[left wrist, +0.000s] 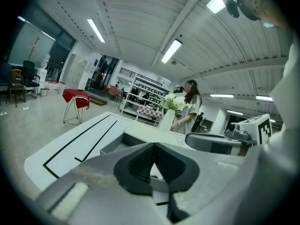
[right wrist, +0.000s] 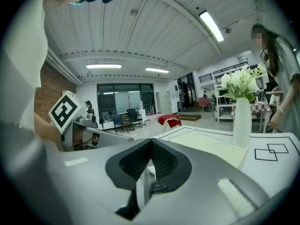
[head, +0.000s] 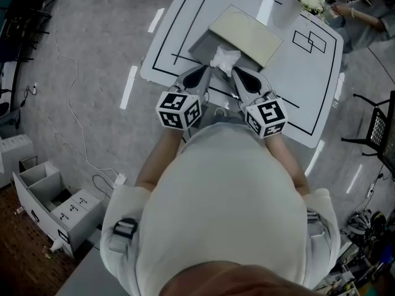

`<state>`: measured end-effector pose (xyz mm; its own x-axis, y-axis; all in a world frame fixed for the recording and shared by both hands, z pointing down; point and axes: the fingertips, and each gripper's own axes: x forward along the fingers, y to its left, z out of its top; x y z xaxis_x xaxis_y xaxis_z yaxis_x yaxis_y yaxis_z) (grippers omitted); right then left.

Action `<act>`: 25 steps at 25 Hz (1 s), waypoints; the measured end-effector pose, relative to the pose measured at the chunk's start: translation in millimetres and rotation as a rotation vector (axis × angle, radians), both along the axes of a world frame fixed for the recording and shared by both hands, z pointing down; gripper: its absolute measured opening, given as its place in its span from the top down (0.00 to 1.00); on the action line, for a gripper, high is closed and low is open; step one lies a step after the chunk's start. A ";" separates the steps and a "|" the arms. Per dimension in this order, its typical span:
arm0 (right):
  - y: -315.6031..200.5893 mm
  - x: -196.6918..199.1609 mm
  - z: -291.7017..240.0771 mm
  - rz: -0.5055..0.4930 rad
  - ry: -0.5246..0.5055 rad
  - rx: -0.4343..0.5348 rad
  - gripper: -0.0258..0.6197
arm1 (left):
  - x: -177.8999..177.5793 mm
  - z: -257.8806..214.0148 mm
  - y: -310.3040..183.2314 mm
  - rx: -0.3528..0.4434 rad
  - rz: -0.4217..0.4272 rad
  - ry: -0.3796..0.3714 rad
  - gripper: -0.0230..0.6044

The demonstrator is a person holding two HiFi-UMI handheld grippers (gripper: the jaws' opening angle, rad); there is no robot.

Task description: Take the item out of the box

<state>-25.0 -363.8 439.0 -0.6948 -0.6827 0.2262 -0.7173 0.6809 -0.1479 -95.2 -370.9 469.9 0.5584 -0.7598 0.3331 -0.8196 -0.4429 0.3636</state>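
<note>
**Inspector:** Duly noted: the left gripper [head: 207, 70] and the right gripper [head: 235, 71] each had their jaws pressed together with nothing between them. They were held side by side just short of the box [head: 199, 43], upper middle of the frame.

**Clerk:** And the thing to be taken out?

**Inspector:** The white item [head: 224, 58], crumpled and soft-looking, lay in the open box at its near edge, just beyond the two gripper tips. Neither gripper touched it.

**Clerk:** What could have gone wrong from there?

**Inspector:** Three risks, in my judgement. First, jaws brought in closed would only have pushed the item deeper or flattened it, so they needed to part first. Second, the box looked light, so a snagged pull might have dragged or lifted it along with the item. Third, the lid [head: 247, 32] lay back toward the vase [head: 287, 11] at the upper right. A shove on the box could have tipped that vase.

**Clerk:** Counts?

**Inspector:** On the table [head: 308, 79]:
- Two grippers
- One box with one lid
- One white item
- One vase of flowers

Off the table:
- One chair [head: 379, 128] at the right edge
- One drawer unit [head: 49, 196] at the lower left
- One other person [head: 364, 14] at the upper right corner
</note>
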 end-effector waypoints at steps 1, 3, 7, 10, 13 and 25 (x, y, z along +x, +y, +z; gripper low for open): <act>-2.7 0.6 1.0 0.000 0.000 -0.004 0.97 | 0.5 1.4 -3.1 -0.005 0.005 -0.009 0.96; -7.7 2.3 2.5 0.002 -0.002 -0.010 0.97 | 2.9 4.2 -8.7 -0.016 0.022 -0.028 0.96; -16.7 5.6 6.3 0.004 -0.004 -0.021 0.97 | 9.1 12.0 -18.6 -0.041 0.069 -0.073 0.96; -21.6 5.4 6.5 0.003 -0.007 -0.022 0.97 | 12.9 19.7 -24.0 -0.070 0.116 -0.117 0.96; -27.4 5.4 7.6 -0.002 -0.009 -0.021 0.97 | 16.9 27.6 -30.7 -0.087 0.169 -0.175 0.96; -41.8 16.9 14.2 0.013 -0.007 -0.033 0.97 | 54.5 65.4 -36.7 -0.125 0.568 -0.491 0.81</act>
